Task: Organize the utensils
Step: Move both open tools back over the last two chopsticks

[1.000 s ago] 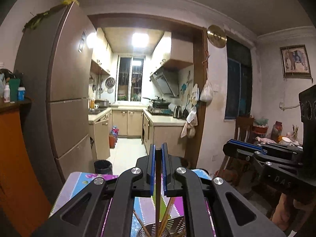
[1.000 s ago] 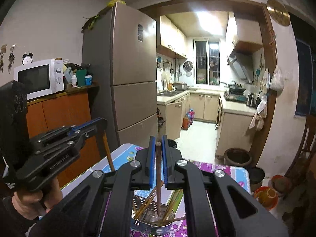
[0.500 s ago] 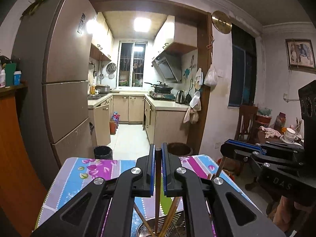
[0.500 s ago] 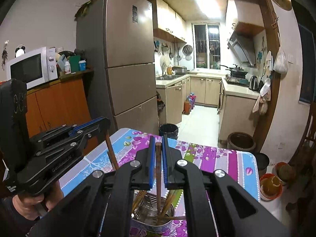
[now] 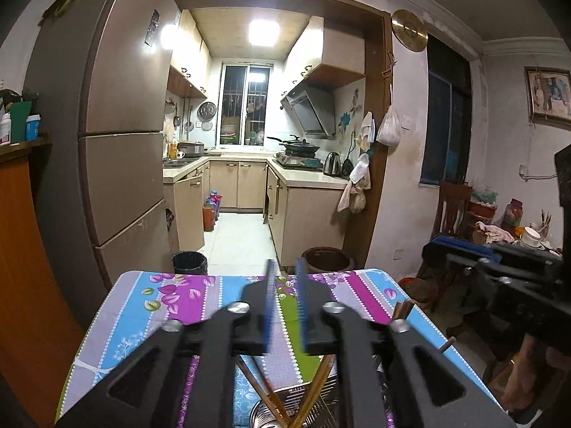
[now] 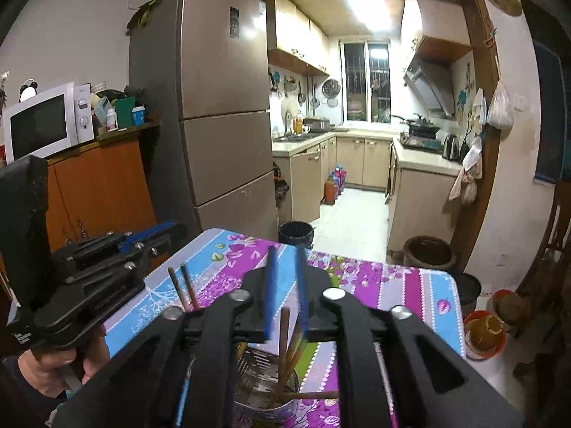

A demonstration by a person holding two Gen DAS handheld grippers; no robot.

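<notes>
A round metal utensil holder (image 5: 296, 404) (image 6: 266, 397) stands on the table with the floral cloth (image 5: 171, 303) (image 6: 392, 281), under both grippers. Several brown chopsticks (image 5: 317, 388) lean in it. My left gripper (image 5: 285, 264) hangs over it, its jaws opening, with nothing between the blue pads. My right gripper (image 6: 285, 249) is also opening. One chopstick (image 6: 284, 335) stands loose in the holder below the gap between its pads, touching neither. In the right wrist view two more chopsticks (image 6: 185, 289) rise beside the left gripper (image 6: 107, 271), which a hand (image 6: 46, 367) grasps.
A tall fridge (image 6: 221, 125) and an orange cabinet (image 6: 96, 185) with a microwave (image 6: 43, 121) stand left of the table. Beyond the far edge are a black bin (image 5: 190, 262) and a brown crock (image 5: 326, 258). A chair (image 5: 449, 210) and orange pots (image 6: 483, 333) are to the right.
Both grippers sank toward the table and the holder. Their jaws, shut on a chopstick each before, have parted, and the chopsticks have dropped into the holder.
</notes>
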